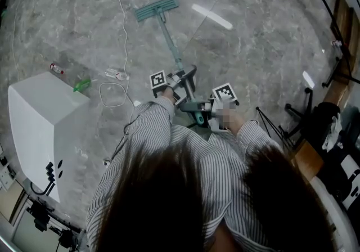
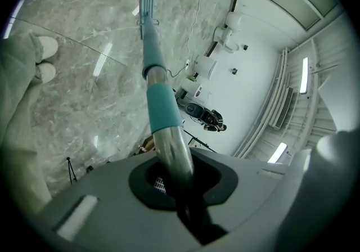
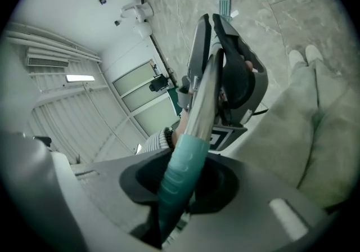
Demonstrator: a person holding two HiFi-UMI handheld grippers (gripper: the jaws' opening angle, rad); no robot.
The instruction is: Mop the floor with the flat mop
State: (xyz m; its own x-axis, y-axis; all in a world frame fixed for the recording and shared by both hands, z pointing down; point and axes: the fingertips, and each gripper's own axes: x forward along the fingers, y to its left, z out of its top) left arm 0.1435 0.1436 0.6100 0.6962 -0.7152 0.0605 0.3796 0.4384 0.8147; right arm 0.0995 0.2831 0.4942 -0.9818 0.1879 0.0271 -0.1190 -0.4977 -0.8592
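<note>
The flat mop has a teal head [image 1: 157, 8] lying flat on the grey marble floor [image 1: 253, 48], far ahead of me. Its metal pole [image 1: 170, 41] slants back to both grippers. My left gripper [image 1: 180, 85] is shut on the pole, higher up the shaft; in the left gripper view the pole [image 2: 160, 104] runs from the jaws down to the mop head [image 2: 146, 6]. My right gripper [image 1: 201, 108] is shut on the teal handle grip [image 3: 179, 175], just behind the left one. In the right gripper view the left gripper [image 3: 225, 76] sits close ahead on the pole.
A white box [image 1: 39, 121] stands at the left. A bottle [image 1: 57, 68], a green item [image 1: 82, 84] and a white cable [image 1: 121, 31] lie on the floor near it. Black stands and furniture [image 1: 332, 127] crowd the right side.
</note>
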